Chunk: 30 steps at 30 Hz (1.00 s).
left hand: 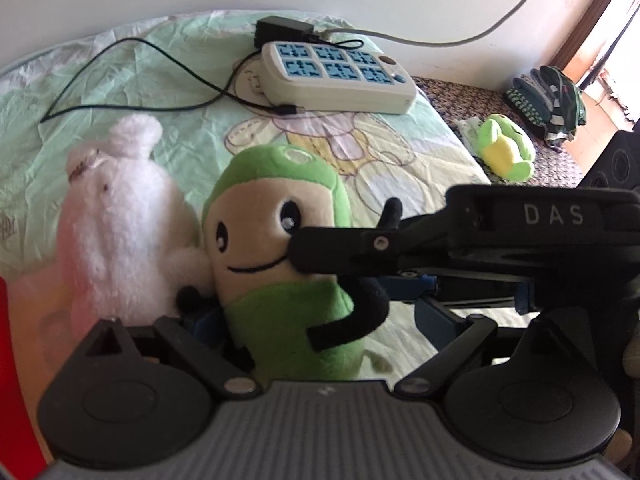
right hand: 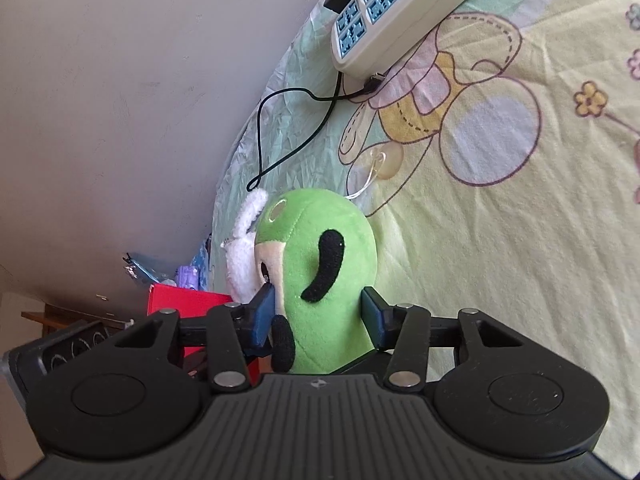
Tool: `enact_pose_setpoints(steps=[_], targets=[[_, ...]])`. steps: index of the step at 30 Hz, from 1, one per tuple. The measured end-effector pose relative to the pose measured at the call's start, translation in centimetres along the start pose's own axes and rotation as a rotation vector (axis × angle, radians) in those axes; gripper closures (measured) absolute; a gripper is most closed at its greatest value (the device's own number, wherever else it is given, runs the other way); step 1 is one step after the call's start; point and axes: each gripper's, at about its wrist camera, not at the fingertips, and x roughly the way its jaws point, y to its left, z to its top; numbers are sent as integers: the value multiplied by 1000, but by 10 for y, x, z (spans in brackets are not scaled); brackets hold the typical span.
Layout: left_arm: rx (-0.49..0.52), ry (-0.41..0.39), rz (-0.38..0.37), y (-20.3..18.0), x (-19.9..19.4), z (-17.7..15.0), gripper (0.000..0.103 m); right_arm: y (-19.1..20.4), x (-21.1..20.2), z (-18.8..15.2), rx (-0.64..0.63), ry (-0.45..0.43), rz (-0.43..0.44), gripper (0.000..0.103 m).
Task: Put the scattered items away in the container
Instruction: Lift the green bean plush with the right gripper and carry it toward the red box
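Green plush [right hand: 320, 280]: clamped between right gripper [right hand: 318, 316] fingers, on bed [right hand: 500, 240]. Left gripper [left hand: 304, 312]: spread wide, gripping nothing. White plush [left hand: 120, 224], frog toy [left hand: 506, 148] unstowed; red container [right hand: 180, 300] beside.

Cartoon-print bed sheet [left hand: 160, 92], power strip [left hand: 340, 76] and black cable [left hand: 132, 76] lying on it

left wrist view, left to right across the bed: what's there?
white plush toy → green plush toy → power strip → small green-and-yellow plush → dark green striped bundle. The right gripper reaches in from the right onto the green plush toy.
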Motion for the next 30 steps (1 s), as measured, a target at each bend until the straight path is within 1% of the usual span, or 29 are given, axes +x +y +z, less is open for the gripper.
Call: enact_pose_setpoints(steps=[1,3,6,8,9,12,15,16,20,24,30], targets=[[0,3,2,-1,-2,-3,24,0,-5,-2,-13,0,-11,54],[26,4,8,-5,-3,-8,28,-2,-11,-6,-19,12,-9,54],[34,21,19,-6,5,-9,28,-7,-11,-6,3,17,-3,52],[51,17,33,-9,10,-6,22,-1,-8,-6,-14,5,-17,49],[57,11,43,-10,12,-6,21,3,-5,-7,-27,-1,-29,48],[53,-1,58,-10,12,-5,22,8,-3,-7,-39,-22,-45,48],[54,2,64,-8,9,-6,34,1,-7,-7,-5,-26,-30,50],[60,4,68,-7,8,-6,41,1,-8,-8,-2,-26,-28,51],[45,3,48,-6,1,-8,42,6,-13,-13,-17,-27,-33,52],[43,-24,45,-11,-11,-11,43,14,-19,-19,-41,-42,-26,52],[77,-73,40,-22,-33,-13,43,29,-31,-24,-66,-79,-5,52]])
